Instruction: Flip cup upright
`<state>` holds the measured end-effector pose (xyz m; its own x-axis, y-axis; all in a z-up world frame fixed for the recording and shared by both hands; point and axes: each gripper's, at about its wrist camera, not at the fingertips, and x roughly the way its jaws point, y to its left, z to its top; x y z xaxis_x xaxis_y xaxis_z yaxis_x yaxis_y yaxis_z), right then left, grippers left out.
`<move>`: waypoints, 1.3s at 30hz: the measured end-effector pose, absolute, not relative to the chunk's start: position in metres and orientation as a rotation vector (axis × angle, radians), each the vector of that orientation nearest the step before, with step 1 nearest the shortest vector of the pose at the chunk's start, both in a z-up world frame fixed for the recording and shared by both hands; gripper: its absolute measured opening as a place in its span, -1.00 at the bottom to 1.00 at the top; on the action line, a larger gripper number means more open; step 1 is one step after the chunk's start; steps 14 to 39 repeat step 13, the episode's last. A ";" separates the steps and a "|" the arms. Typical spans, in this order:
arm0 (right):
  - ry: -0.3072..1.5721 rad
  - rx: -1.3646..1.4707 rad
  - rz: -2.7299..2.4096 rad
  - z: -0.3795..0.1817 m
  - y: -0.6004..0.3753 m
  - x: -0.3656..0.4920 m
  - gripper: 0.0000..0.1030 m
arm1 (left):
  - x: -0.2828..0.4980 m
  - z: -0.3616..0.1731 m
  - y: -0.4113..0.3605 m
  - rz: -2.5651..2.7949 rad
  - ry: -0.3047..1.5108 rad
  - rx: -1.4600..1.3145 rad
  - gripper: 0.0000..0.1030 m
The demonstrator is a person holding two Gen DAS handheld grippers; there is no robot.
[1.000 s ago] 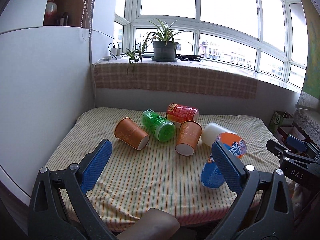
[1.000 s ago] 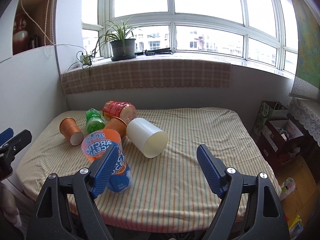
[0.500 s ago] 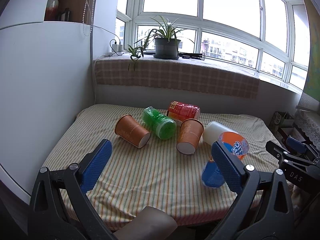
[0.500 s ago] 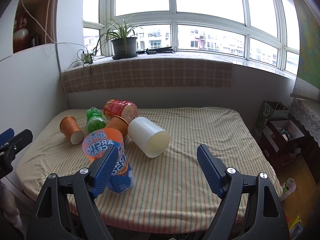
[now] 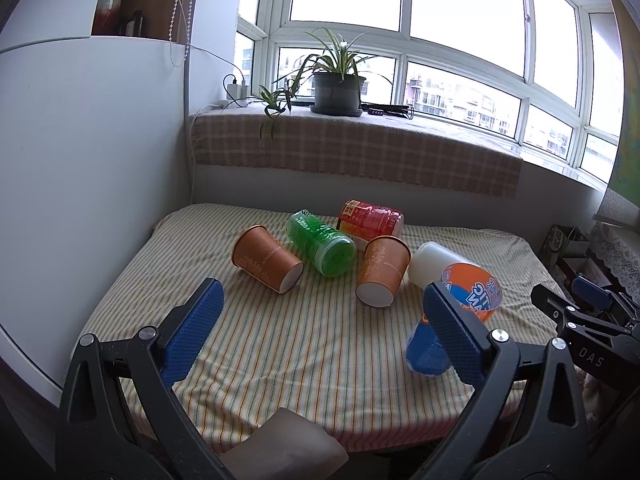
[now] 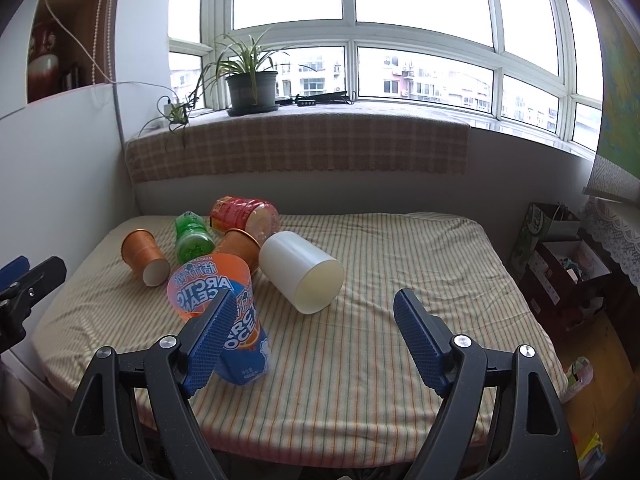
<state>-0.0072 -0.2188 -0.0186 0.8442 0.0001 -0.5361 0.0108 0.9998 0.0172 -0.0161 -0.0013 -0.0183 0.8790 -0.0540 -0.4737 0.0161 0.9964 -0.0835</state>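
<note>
- Right of the white cup, bare striped cloth runs open to the table edge.
- Left of it, paper cups, bottles and the blue-orange cup crowd close, blocking passage.

A room in a home — wide white-framed bay window facing apartment blocks, spider plant in a dark round pot on the checked-cloth sill, striped yellow fabric-covered table — wooden shelf niche with a vase
</note>
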 end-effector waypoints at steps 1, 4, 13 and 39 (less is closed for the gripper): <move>0.566 0.019 -0.006 -0.019 -0.219 -0.007 0.57 | -0.016 -0.018 -0.001 -0.036 0.496 -0.078 0.97; 0.567 0.022 -0.007 -0.019 -0.219 -0.007 0.57 | -0.016 -0.018 -0.001 -0.035 0.497 -0.079 0.97; 0.576 0.022 -0.004 -0.021 -0.219 -0.005 0.57 | -0.016 -0.026 0.000 -0.017 0.520 -0.087 0.97; 0.576 0.022 -0.004 -0.021 -0.219 -0.005 0.57 | -0.016 -0.026 0.000 -0.017 0.520 -0.087 0.97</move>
